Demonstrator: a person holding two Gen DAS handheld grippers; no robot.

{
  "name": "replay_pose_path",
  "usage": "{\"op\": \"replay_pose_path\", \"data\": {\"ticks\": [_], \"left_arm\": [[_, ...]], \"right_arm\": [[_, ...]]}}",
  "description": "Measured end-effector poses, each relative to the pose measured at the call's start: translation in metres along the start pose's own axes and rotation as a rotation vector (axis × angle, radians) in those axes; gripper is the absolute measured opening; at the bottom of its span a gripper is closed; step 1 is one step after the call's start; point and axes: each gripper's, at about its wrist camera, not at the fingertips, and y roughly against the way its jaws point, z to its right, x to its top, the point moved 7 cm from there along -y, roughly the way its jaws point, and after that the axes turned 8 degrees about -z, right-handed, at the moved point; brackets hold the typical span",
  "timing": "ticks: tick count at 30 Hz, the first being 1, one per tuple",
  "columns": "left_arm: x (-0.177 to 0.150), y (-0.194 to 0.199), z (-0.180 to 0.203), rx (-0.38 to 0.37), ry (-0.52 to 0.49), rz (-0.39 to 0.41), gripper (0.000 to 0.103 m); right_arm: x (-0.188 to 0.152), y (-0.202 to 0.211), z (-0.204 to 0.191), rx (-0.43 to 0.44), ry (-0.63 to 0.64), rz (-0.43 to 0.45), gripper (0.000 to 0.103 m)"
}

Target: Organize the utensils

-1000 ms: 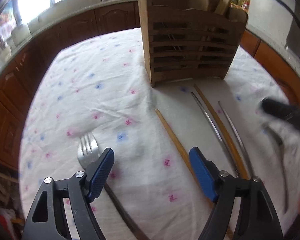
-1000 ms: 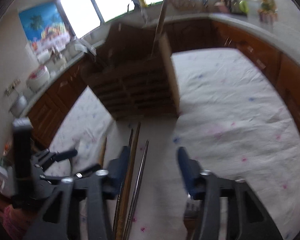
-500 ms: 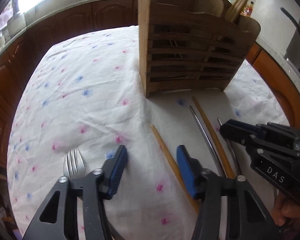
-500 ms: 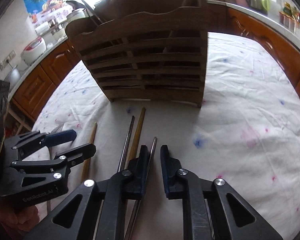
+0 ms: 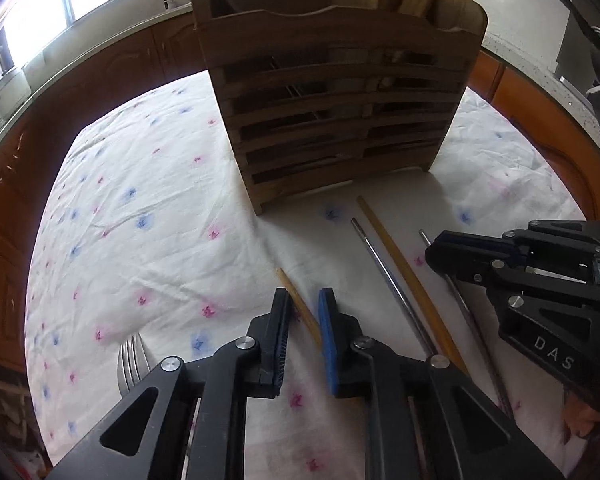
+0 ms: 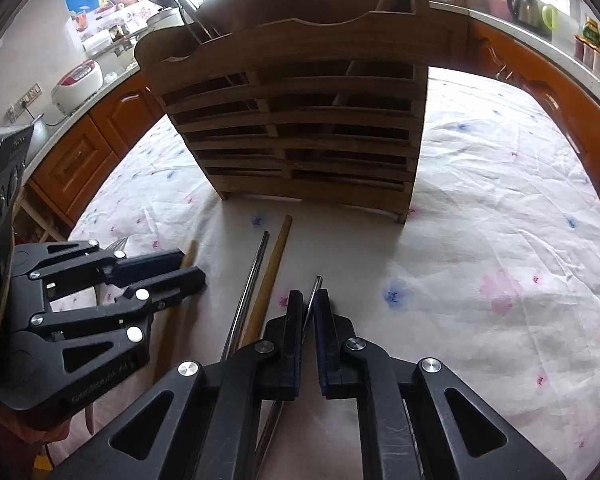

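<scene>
Both tongs have just narrowed. Right gripper now pinches a metal chopstick. Left gripper is closing around a wooden chopstick, not visibly pressing. Both lie mid-tabletop before the wooden holder. Lift likely next.

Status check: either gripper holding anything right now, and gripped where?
Right gripper: shut on a thin metal chopstick near its far tip. Left gripper: jaws closing around a wooden chopstick near its end, not clamped.

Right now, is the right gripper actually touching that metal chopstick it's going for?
Touching. In the right wrist view, the right gripper has both pads closed against the metal chopstick, whose tip pokes out just beyond them with no visible gap either side.
</scene>
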Motion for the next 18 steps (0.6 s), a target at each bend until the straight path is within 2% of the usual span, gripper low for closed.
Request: {"op": "replay_pose_path", "data": {"ticks": [4, 13, 18], "left_arm": [[-0.004, 0.012, 0.000, -0.087, 0.029, 0.039, 0.008], [-0.012, 0.059, -0.005, -0.140, 0.055, 0.127, 0.005], [-0.024, 0.102, -0.009, -0.163, 0.062, 0.194, 0.005]], "right_arm": [[-0.001, 0.006, -0.001, 0.064, -0.041, 0.014, 0.004], [0.002, 0.051, -0.010, 0.094, -0.053, 0.124, 0.003], [0.005, 0.083, -0.017, 0.100, -0.051, 0.196, 0.003]]}}
